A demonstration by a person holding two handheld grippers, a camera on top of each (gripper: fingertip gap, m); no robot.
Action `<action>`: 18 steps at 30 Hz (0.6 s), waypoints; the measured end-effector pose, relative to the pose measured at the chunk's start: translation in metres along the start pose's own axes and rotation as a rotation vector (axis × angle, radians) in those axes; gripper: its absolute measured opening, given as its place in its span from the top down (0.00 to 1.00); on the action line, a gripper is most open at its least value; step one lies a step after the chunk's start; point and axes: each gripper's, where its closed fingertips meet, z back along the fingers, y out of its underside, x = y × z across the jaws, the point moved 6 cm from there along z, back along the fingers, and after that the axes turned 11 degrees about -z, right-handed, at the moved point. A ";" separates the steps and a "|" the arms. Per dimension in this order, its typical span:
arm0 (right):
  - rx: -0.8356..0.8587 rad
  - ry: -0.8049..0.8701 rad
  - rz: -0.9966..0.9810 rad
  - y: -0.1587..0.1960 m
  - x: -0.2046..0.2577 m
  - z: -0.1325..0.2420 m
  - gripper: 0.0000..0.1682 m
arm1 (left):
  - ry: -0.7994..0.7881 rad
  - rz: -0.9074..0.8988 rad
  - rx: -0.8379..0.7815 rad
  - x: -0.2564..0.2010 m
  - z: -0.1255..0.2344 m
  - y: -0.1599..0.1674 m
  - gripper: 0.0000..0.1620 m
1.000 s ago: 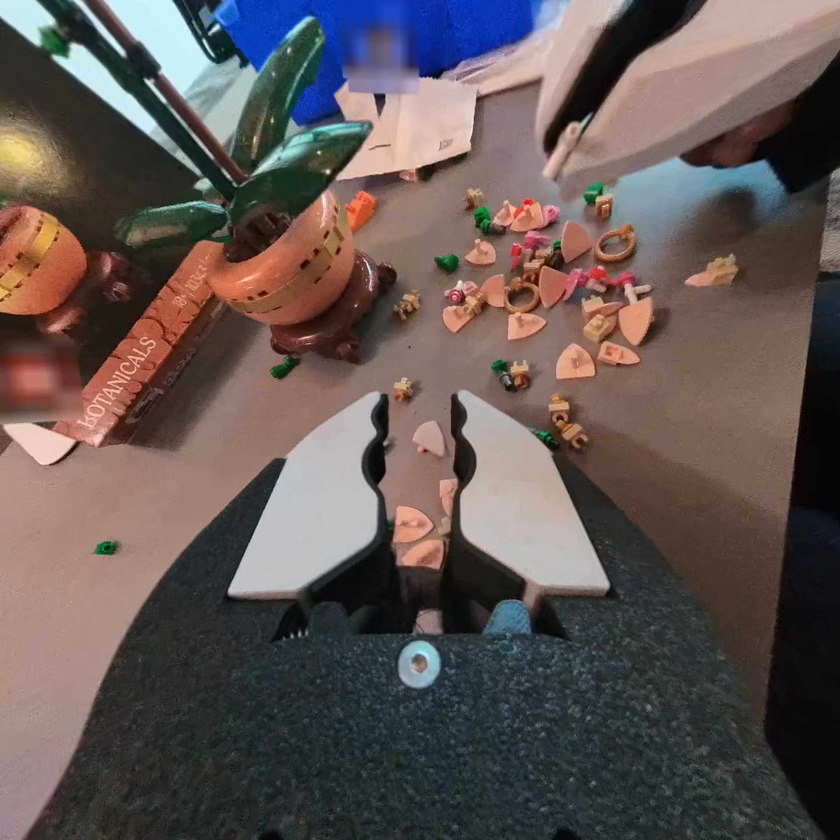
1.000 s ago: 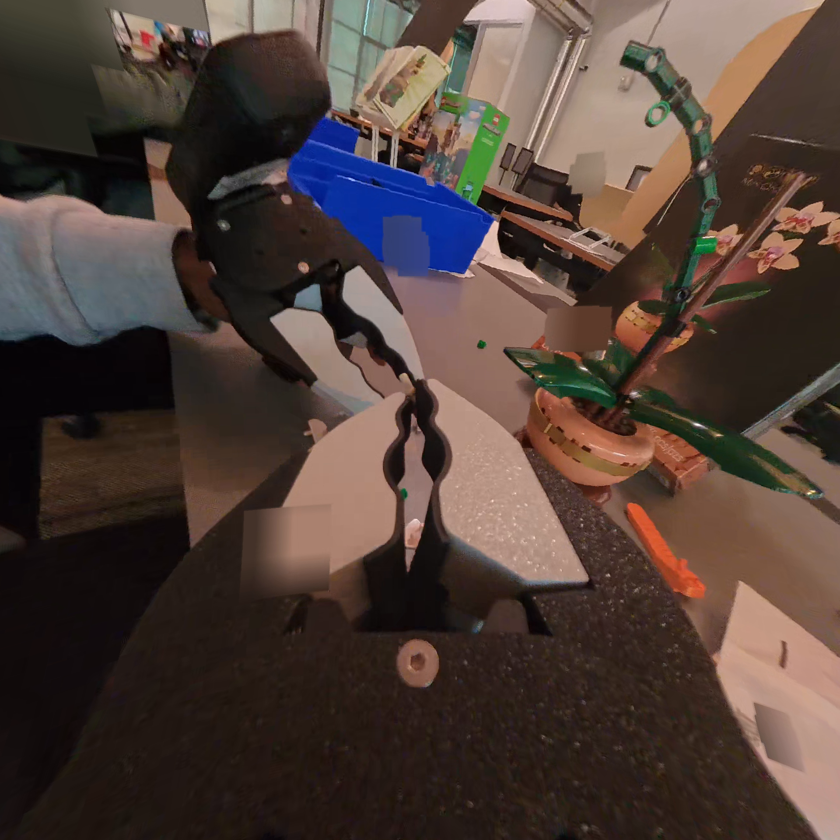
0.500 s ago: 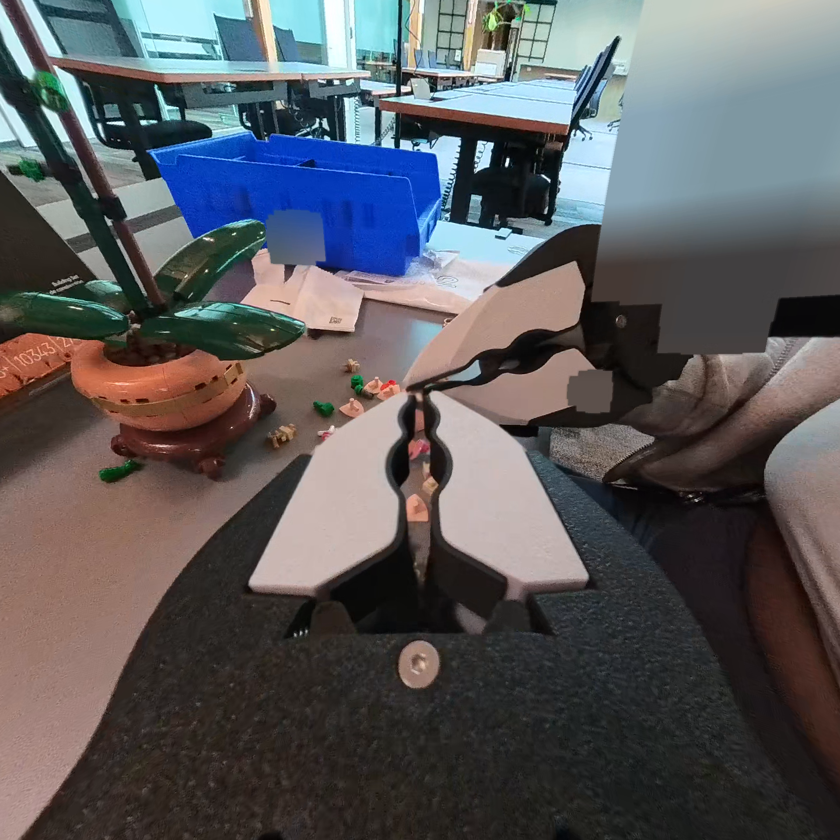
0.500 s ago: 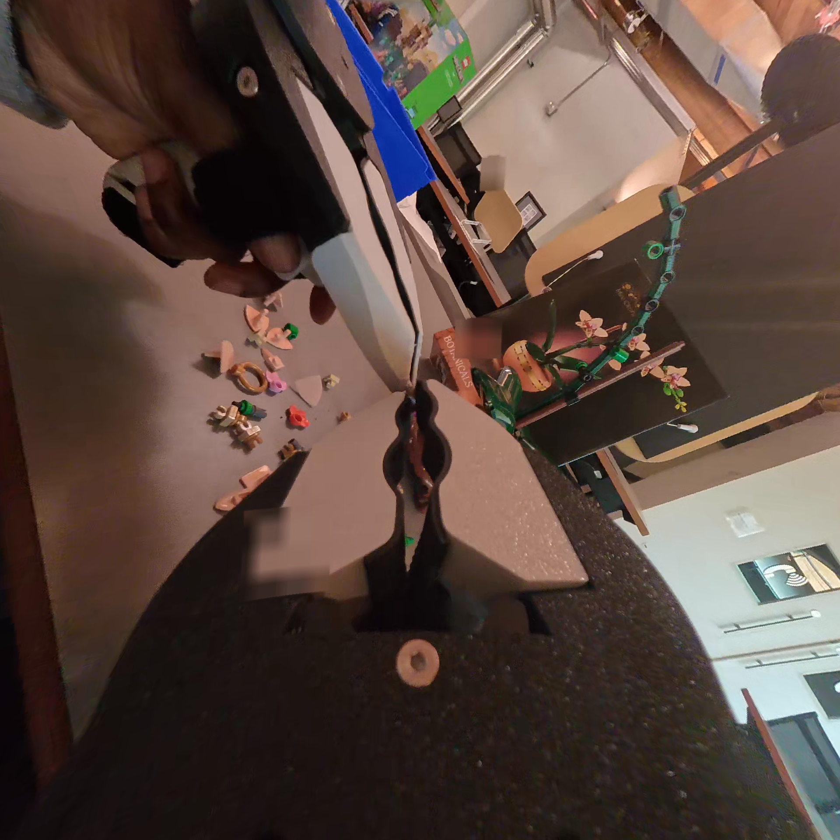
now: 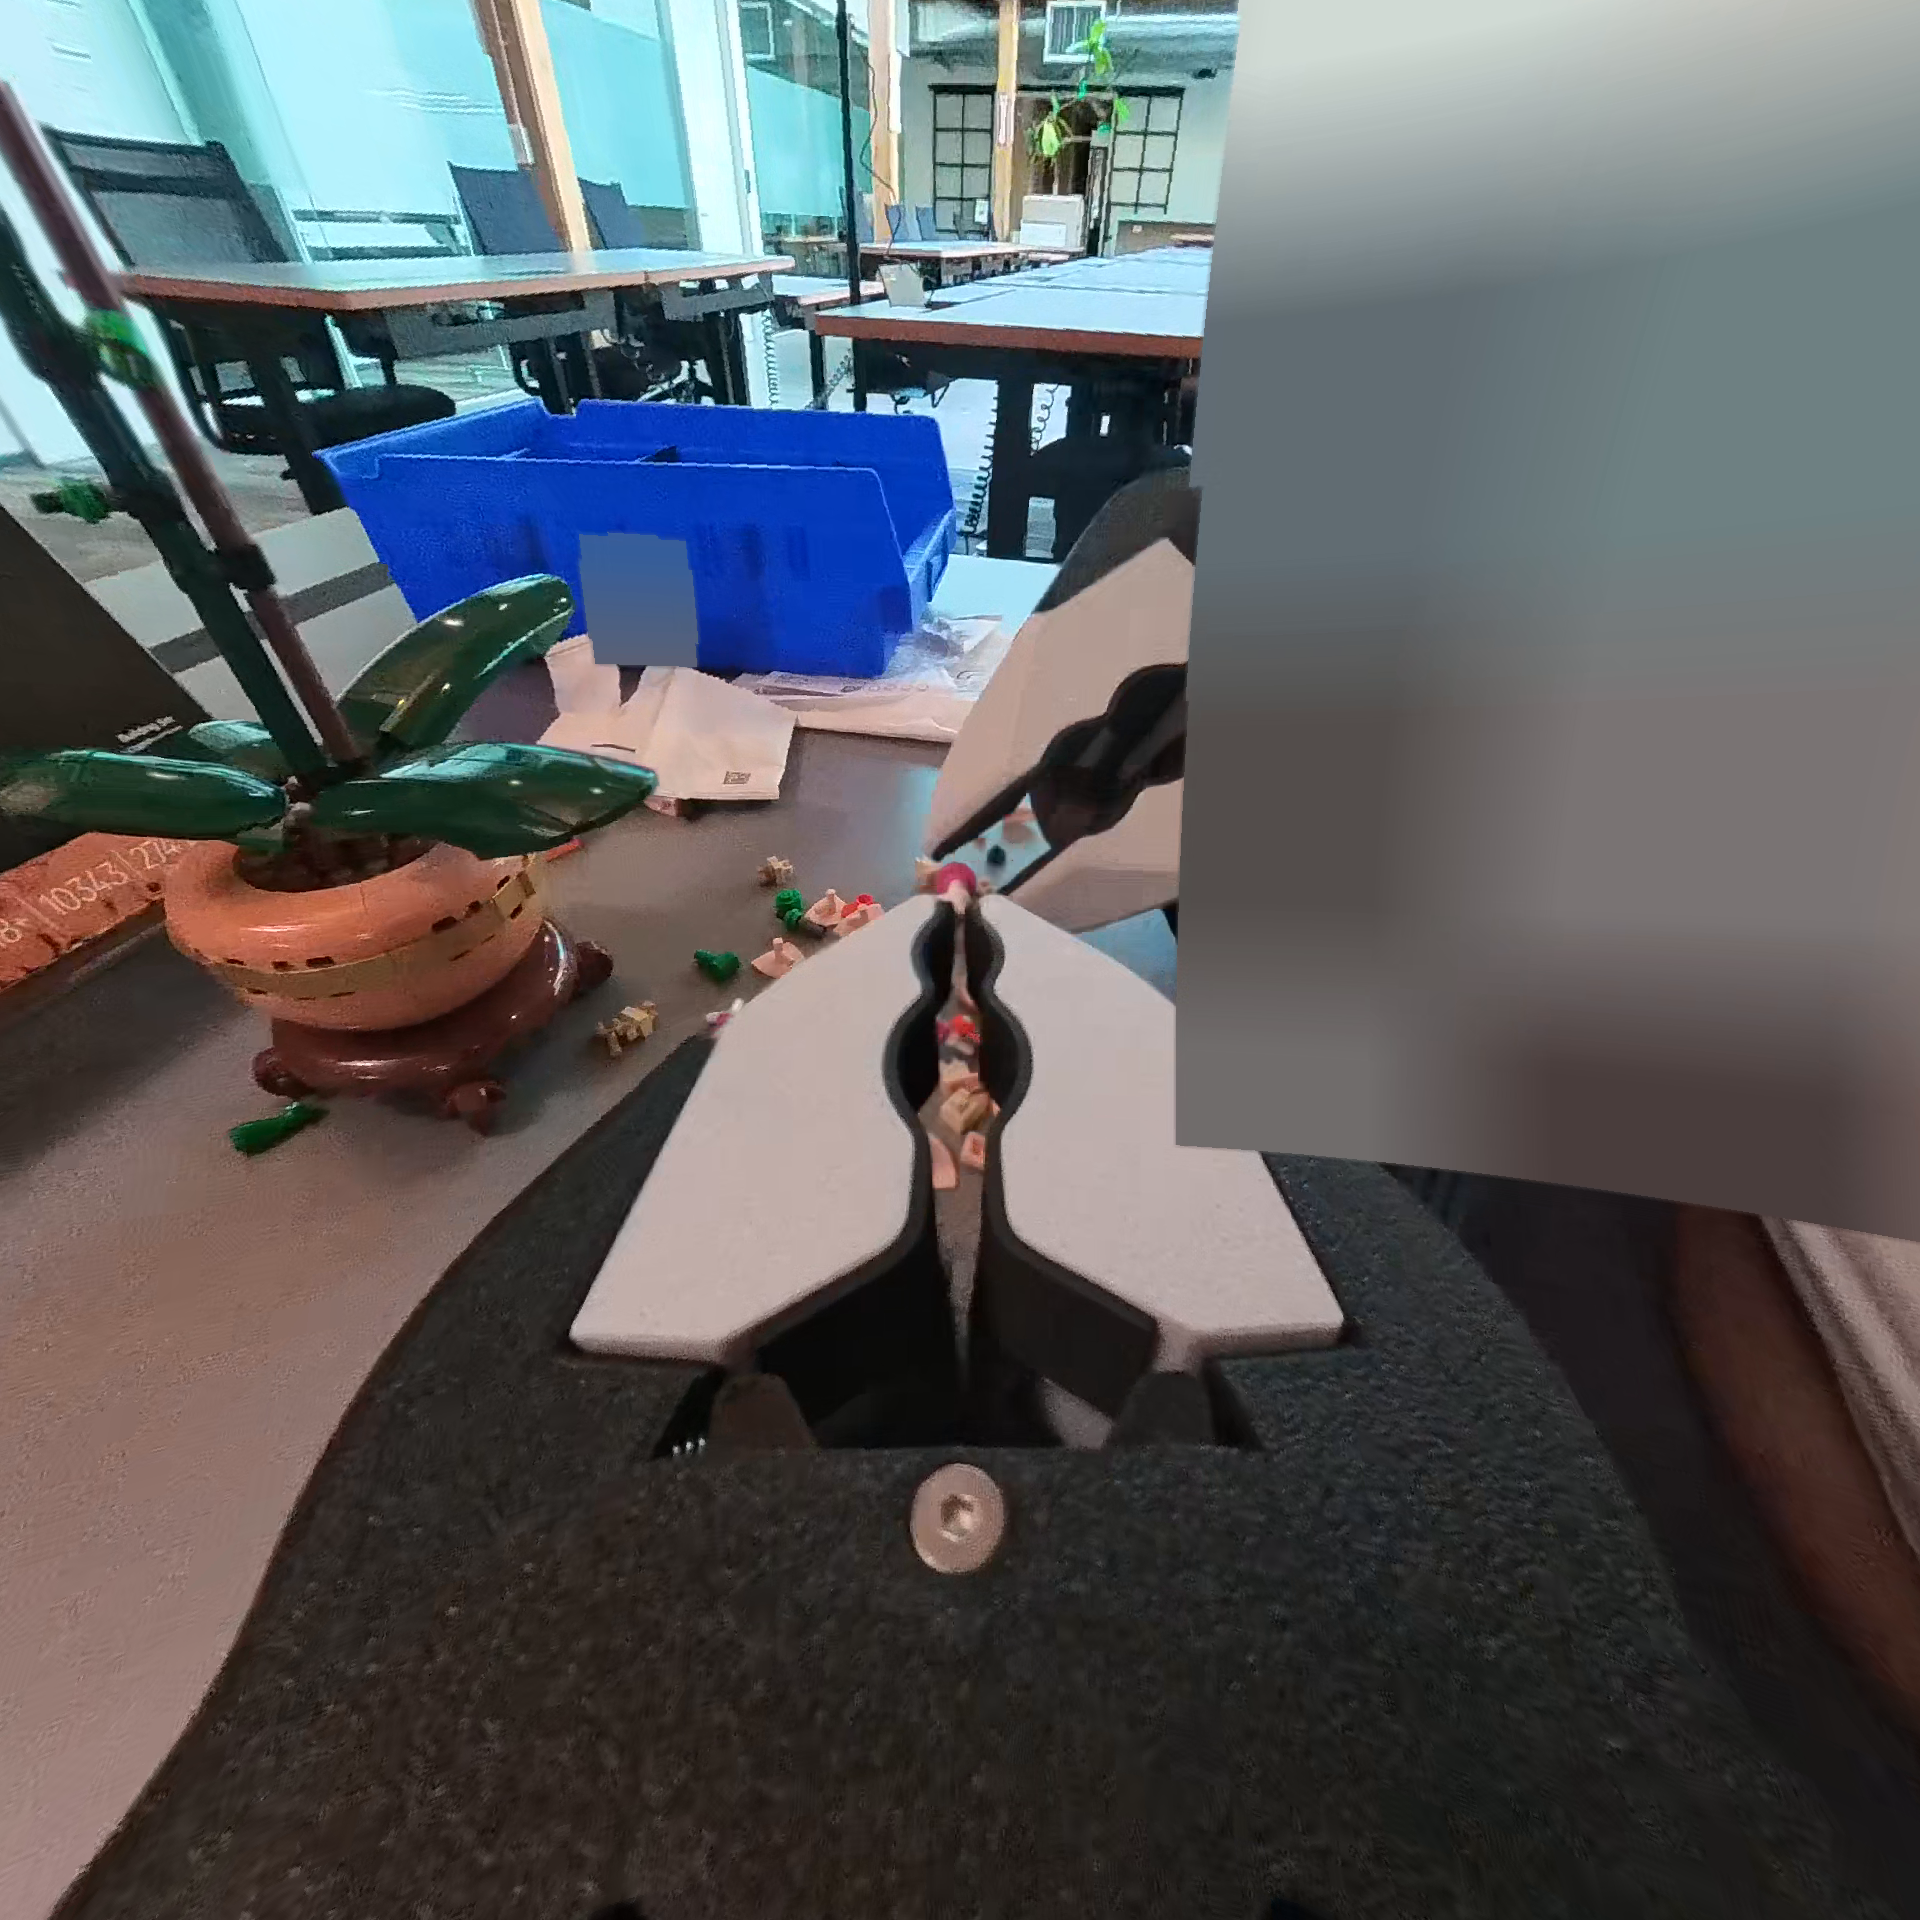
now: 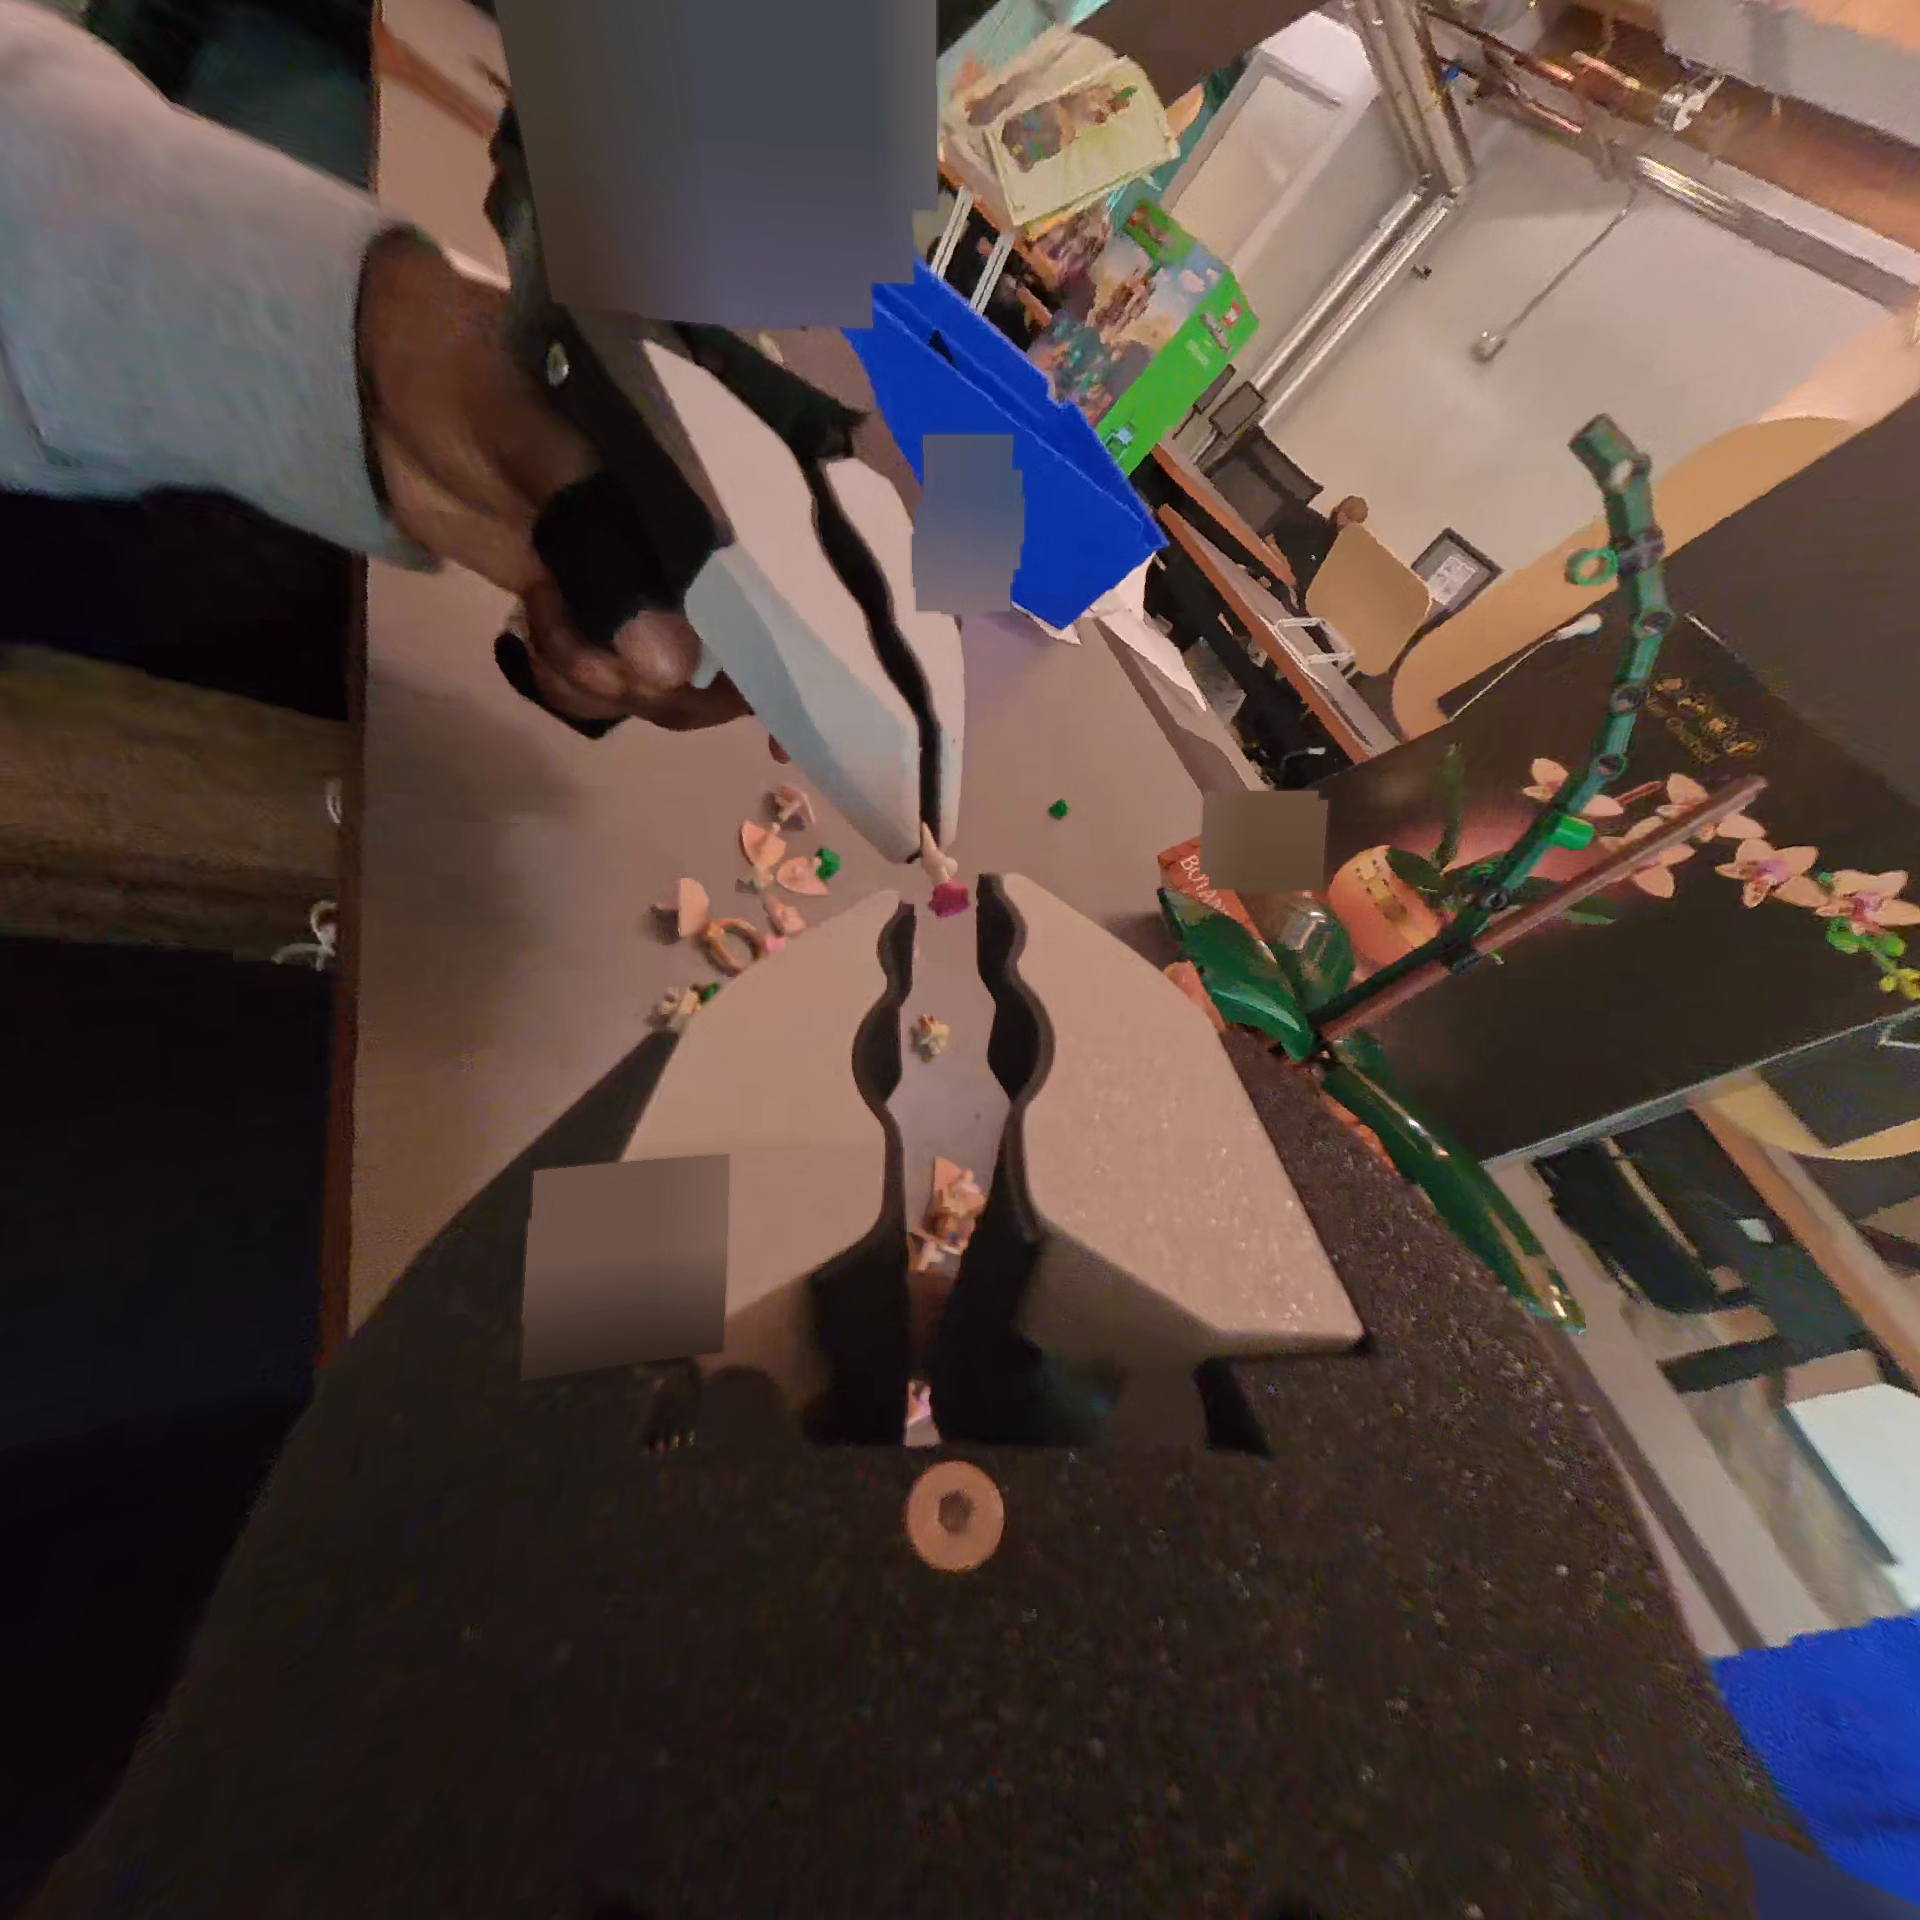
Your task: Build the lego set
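Lego piece [image 6: 948, 896] (small, pink/magenta head on a pale stem) sits at the tips of both grippers, held above the table. Left gripper [image 5: 954, 902]: fingers nearly together, clamped on the stem; pink head shows just past its tips. Right gripper [image 6: 948, 902]: fingers apart w/ a clear gap; pink head lies between the tips, contact cannot be confirmed.

Surface: grey table [image 5: 156, 1299], loose lego parts [image 5: 821, 920] scattered under the grippers (pale-pink petals, tan rings, green bits). Room: open office w/ desks [image 5: 447, 286] and chairs behind, glass partitions.

Nearby items:
- Lego orchid pot [image 5: 353, 940] to left-gripper's left, peach bowl on brown base, dark-green leaves, stem rising out of frame.
- Blue bin [image 5: 665, 520] at far table edge; white paper bags [image 5: 686, 732] in front of it.
- Dark set box [image 6: 1621, 914] w/ orchid picture stands behind the pot.

Hand pose: left hand [image 6: 499, 499] grips the left gripper's handle, grey sleeve [image 6: 177, 322] at the wrist, tool angled downward to the meeting point.
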 end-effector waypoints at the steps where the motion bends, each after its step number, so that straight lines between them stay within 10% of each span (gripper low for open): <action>1: 0.032 0.020 0.048 0.001 0.001 -0.002 0.93 | -0.006 -0.009 0.022 -0.001 -0.001 0.001 0.99; 14: 0.450 0.277 0.468 0.044 -0.007 -0.017 1.00 | -0.205 -0.192 0.099 -0.015 -0.003 -0.008 1.00; 18: 0.245 0.197 0.278 0.030 -0.003 -0.010 1.00 | -0.264 -0.196 0.177 0.000 0.006 0.004 1.00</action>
